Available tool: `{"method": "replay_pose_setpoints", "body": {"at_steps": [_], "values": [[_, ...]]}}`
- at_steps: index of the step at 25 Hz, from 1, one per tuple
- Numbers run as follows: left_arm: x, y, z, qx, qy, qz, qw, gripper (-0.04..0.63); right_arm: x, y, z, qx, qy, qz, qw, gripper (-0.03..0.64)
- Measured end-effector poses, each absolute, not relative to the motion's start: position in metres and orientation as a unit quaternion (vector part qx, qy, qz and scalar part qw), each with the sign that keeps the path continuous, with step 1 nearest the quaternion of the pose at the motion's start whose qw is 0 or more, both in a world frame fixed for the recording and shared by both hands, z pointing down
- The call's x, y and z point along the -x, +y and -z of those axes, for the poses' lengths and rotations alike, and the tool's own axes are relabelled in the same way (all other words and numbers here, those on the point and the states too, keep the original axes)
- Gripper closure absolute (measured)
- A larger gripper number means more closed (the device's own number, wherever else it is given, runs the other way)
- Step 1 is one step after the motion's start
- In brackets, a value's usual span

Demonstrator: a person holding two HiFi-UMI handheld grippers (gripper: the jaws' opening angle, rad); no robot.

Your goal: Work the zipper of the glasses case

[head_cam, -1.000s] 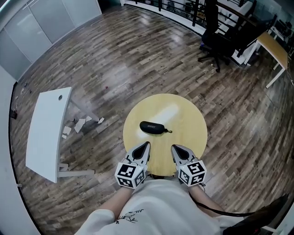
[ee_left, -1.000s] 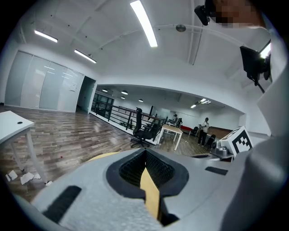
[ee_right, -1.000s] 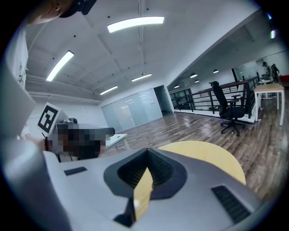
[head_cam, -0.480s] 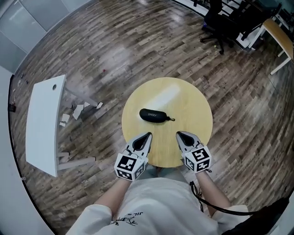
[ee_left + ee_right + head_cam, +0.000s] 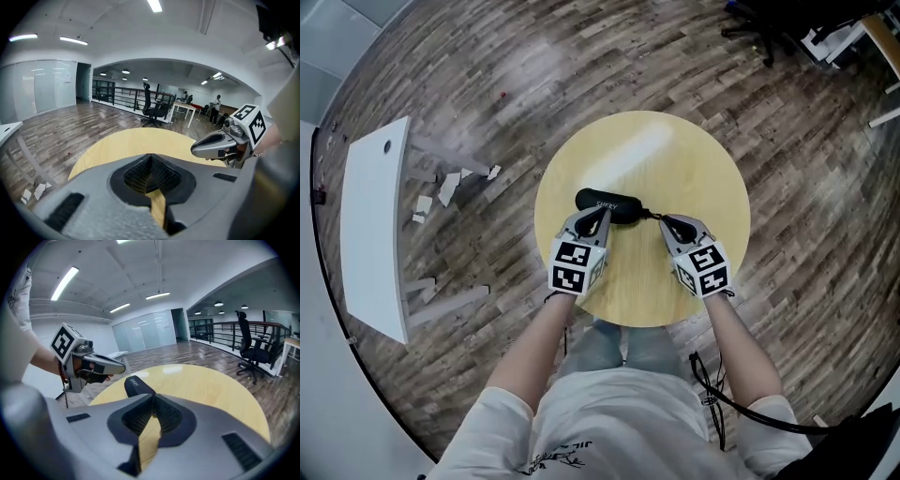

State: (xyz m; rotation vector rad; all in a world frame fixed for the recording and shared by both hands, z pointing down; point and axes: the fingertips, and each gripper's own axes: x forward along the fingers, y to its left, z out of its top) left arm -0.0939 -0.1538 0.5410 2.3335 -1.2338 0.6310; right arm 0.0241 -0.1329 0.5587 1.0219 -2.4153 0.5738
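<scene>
L gripper and R gripper are held over the near half of the table, jaws of both closed w/ nothing between. Just beyond the tips, the black glasses case is laid approx. at the table's centre, its zipper pull at the end nearer the R gripper.

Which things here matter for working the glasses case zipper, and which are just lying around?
For the job: glasses case, its zipper pull, left tool, right tool, round table.
Lying about: white panel, floor scraps, office chair.
</scene>
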Motion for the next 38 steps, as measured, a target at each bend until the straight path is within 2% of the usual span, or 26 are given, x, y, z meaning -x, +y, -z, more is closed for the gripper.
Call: {"method": "replay_pose_setpoints", "body": {"at_steps": [7, 9, 22, 29, 31, 38], "values": [[0.09, -0.174, -0.59, -0.828, -0.422, -0.275, 0.247, 0.591, -0.015, -0.166, -0.596, -0.284, -0.903, -0.149, 0.287, 0.611], [0.089, -0.174, -0.6, -0.825, -0.42, -0.287, 0.245, 0.589, -0.016, -0.171, -0.605, -0.245, -0.911, -0.118, 0.311, 0.568], [0.089, -0.171, -0.605, -0.829, -0.379, -0.329, 0.248, 0.589, 0.025, -0.172, -0.649, 0.134, -0.864, 0.137, 0.465, 0.532], [0.086, -0.168, -0.61, -0.828, -0.379, -0.323, 0.259, 0.589, 0.032, -0.162, -0.655, 0.261, -0.813, 0.169, 0.493, 0.54], [0.088, -0.167, -0.611, -0.828, -0.381, -0.32, 0.258, 0.589, 0.032, -0.162, -0.655, 0.263, -0.812, 0.16, 0.496, 0.585], [0.092, -0.169, -0.612, -0.827, -0.384, -0.313, 0.267, 0.589, 0.029, -0.165, -0.651, 0.217, -0.827, 0.109, 0.507, 0.615]]}}
